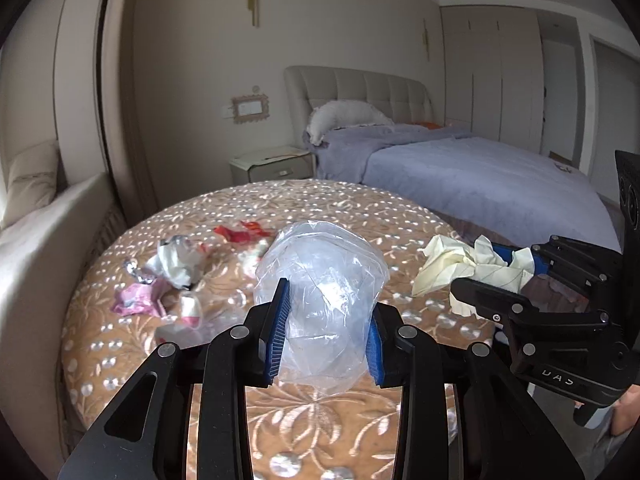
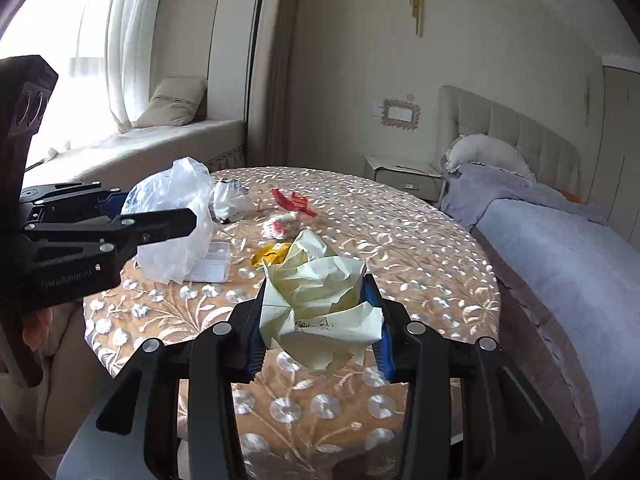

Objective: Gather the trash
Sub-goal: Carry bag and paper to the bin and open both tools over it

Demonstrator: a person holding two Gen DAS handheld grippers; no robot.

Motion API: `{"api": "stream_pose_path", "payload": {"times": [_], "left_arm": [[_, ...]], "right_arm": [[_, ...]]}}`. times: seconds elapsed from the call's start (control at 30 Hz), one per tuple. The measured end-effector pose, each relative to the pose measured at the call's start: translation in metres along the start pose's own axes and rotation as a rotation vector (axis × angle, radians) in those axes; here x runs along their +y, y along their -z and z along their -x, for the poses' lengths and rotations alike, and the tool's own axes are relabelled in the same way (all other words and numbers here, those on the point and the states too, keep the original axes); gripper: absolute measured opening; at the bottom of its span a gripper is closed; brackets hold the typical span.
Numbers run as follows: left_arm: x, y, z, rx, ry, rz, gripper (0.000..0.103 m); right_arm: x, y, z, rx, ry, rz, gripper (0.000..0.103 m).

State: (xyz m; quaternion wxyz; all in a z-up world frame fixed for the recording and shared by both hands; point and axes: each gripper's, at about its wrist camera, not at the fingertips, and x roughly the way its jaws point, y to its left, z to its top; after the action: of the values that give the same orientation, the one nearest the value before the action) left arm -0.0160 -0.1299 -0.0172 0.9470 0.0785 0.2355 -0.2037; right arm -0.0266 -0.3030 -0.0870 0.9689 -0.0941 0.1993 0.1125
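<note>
Between blue pads (image 1: 280,332) — clear plastic bag (image 1: 320,280), crinkled, translucent.

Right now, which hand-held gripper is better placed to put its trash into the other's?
Probably the right hand-held gripper: it grips crumpled paper, while the left hand-held gripper holds the clear plastic bag that could receive it.

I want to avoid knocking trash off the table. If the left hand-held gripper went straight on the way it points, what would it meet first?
Probably the embroidered tablecloth just beyond the clear plastic bag that the left hand-held gripper already holds. The red wrapper lies slightly left of that line; depth is uncertain.
</note>
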Motion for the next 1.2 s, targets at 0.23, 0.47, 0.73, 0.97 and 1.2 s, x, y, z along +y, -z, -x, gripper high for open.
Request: {"api": "stream_pose_path", "payload": {"times": [0.23, 0.47, 0.73, 0.97, 1.2], "left_arm": [[-0.07, 0.0, -0.029, 0.032, 0.144, -0.088, 0.033], [-0.143, 0.004, -0.061, 0.089, 0.277, -0.187, 0.033], [-0.213, 0.011, -0.112, 0.158, 0.392, -0.288, 0.033], [-0.264, 0.027, -0.147, 0.211, 0.445, -0.359, 0.033], [-0.301, 0.047, -0.183, 0.306, 0.515, -0.394, 0.033]], "right_arm": [[-0.045, 0.02, 0.031, -0.013, 0.122, -0.058, 0.044], [-0.093, 0.047, 0.052, 0.003, 0.25, -0.126, 0.044], [-0.143, 0.087, 0.06, 0.04, 0.351, -0.23, 0.044], [-0.176, 0.122, 0.046, 0.1, 0.372, -0.303, 0.044], [-0.209, 0.159, 0.029, 0.177, 0.389, -0.383, 0.044]]}}
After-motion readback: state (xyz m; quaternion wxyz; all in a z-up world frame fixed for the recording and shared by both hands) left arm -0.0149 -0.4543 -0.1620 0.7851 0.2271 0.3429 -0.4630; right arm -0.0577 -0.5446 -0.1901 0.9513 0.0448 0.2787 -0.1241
